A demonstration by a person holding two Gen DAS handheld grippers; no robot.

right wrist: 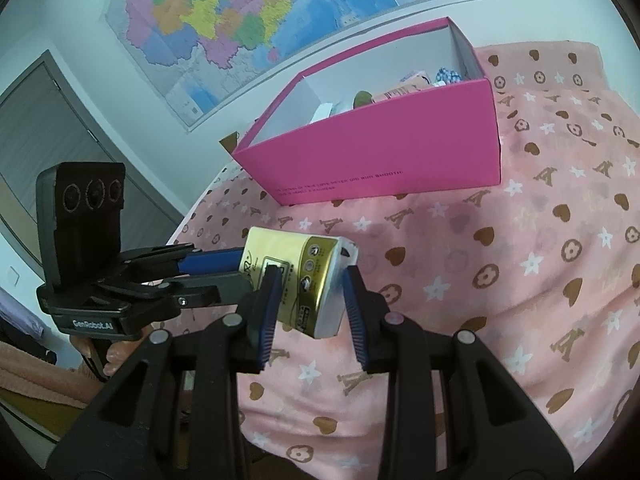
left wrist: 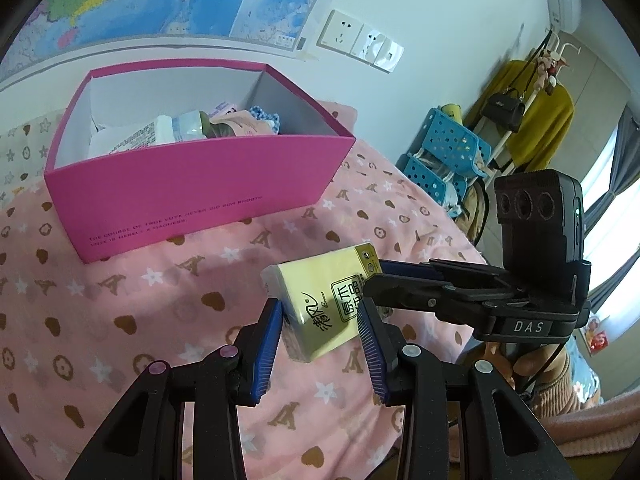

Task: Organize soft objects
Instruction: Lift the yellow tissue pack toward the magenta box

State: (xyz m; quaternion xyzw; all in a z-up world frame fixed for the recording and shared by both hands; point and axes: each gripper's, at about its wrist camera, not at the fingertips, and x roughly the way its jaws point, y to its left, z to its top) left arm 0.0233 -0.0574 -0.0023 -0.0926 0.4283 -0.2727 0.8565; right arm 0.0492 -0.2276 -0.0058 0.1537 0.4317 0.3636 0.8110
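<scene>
Gripping glossy yellow tissue pack [left wrist: 320, 304], both ribbed claws, left claw [left wrist: 322, 354], right claw [right wrist: 310, 316].

A box [left wrist: 192, 192] is sitting on the bed [left wrist: 120, 320], with packets lying inside it. Nearer the cameras, a tissue pack [left wrist: 320, 304] is hanging above the bed between the left gripper [left wrist: 320, 344] and the right gripper [right wrist: 310, 304]. A map [right wrist: 240, 12] is hanging on the wall behind the box.

A home bedroom: a bed [left wrist: 120, 320] under a pink patterned blanket, wall map [right wrist: 240, 12], clothes rack [left wrist: 532, 120] holding garments.

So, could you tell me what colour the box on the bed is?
Pink box; clearest in left wrist view.
</scene>
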